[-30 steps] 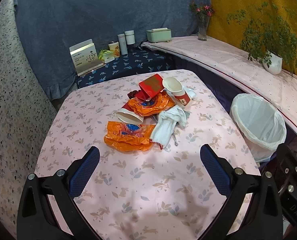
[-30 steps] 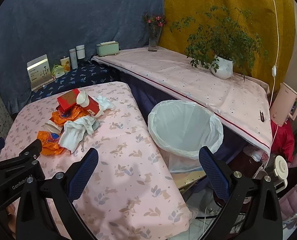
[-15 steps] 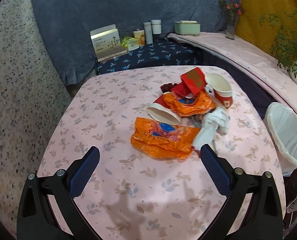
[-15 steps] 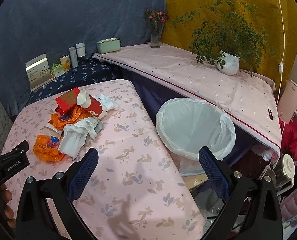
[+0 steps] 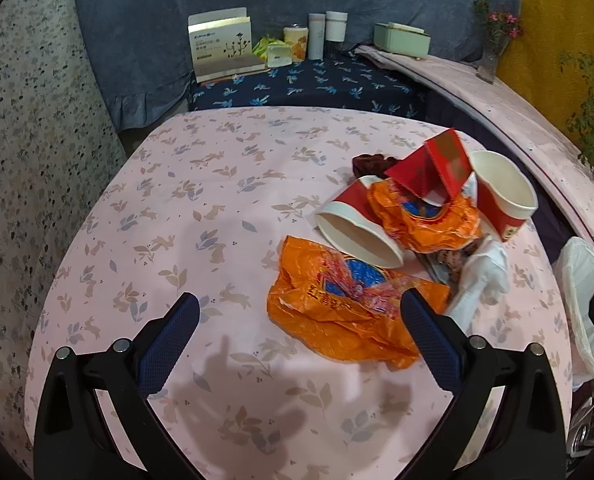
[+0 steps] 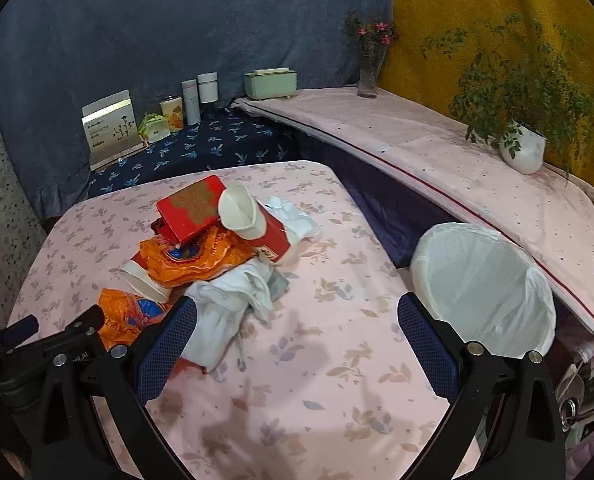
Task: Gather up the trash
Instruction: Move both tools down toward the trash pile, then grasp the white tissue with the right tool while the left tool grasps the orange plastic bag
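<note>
A heap of trash lies on the pink table [image 5: 201,208]: a flat orange wrapper [image 5: 345,300], a second crumpled orange wrapper [image 5: 425,216], two red-and-white paper cups [image 5: 357,228] [image 5: 501,200], a red box [image 5: 437,168] and white tissue [image 5: 481,276]. My left gripper [image 5: 297,328] is open just short of the flat orange wrapper, its right finger overlapping the wrapper's edge in view. My right gripper [image 6: 297,332] is open above the table, with the white tissue [image 6: 233,300] by its left finger. A white-lined bin [image 6: 485,292] stands to the right of the table.
A dark blue shelf [image 5: 305,84] behind the table holds a card box [image 5: 221,44], bottles and a can. A pink side counter [image 6: 437,152] carries a green box [image 6: 271,84], a flower vase [image 6: 371,68] and a potted plant [image 6: 525,148].
My left gripper has swung left and moved in low toward the flat orange wrapper. My right gripper has moved closer over the table toward the heap. Both stay open.
</note>
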The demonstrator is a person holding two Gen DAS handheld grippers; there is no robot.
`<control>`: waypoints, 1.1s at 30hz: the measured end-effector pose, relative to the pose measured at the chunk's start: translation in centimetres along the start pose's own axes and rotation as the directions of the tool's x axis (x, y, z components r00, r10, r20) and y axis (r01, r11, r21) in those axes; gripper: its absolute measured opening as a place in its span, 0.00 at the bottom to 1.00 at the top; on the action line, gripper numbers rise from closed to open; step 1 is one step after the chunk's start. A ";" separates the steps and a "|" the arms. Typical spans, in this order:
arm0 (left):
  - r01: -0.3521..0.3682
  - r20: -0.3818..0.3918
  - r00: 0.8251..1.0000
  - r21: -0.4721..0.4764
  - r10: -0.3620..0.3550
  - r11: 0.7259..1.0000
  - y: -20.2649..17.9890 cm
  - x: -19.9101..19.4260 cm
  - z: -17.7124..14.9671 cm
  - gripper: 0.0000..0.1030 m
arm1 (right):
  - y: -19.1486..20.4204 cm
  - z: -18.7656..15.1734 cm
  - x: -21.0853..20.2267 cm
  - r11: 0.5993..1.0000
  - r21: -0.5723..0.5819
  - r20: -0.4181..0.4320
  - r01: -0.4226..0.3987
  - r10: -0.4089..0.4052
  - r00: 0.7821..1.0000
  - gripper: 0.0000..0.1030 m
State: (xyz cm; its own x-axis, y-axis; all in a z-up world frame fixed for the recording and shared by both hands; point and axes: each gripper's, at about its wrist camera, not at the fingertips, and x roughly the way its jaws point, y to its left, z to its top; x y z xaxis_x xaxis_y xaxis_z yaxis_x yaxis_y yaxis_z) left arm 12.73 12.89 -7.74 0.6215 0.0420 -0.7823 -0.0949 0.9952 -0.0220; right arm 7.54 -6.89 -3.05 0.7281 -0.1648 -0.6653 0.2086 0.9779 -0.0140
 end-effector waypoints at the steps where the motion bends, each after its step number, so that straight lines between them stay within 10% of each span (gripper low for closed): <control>1: -0.002 -0.005 1.000 -0.005 0.002 1.000 0.1 0.4 0.2 0.93 | 0.6 0.2 0.6 1.000 0.000 -0.001 -0.011 0.011 1.000 0.93; 13: -0.033 -0.071 0.997 0.022 0.034 0.999 1.1 4.9 0.8 0.93 | 4.9 0.1 8.1 0.999 -0.019 -0.086 -0.030 0.028 0.996 0.91; 24: 0.048 -0.137 0.990 0.007 -0.046 0.999 -0.1 7.9 -0.2 0.93 | 3.0 -2.2 10.7 0.991 0.093 -0.210 -0.094 0.112 0.971 0.23; 33: 0.100 -0.174 0.980 0.040 -0.092 0.994 -2.5 8.5 -1.1 0.77 | 1.7 -2.6 8.3 0.993 0.069 -0.183 -0.100 0.111 0.977 0.11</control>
State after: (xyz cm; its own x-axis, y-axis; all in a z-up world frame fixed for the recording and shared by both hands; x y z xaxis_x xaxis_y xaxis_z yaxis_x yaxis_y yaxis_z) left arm 17.33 10.66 -15.00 0.4824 -0.0658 -0.8735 -0.0012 0.9971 -0.0758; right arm 12.28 -6.27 -10.53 0.6148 -0.0290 -0.7882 0.1796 0.9782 0.1041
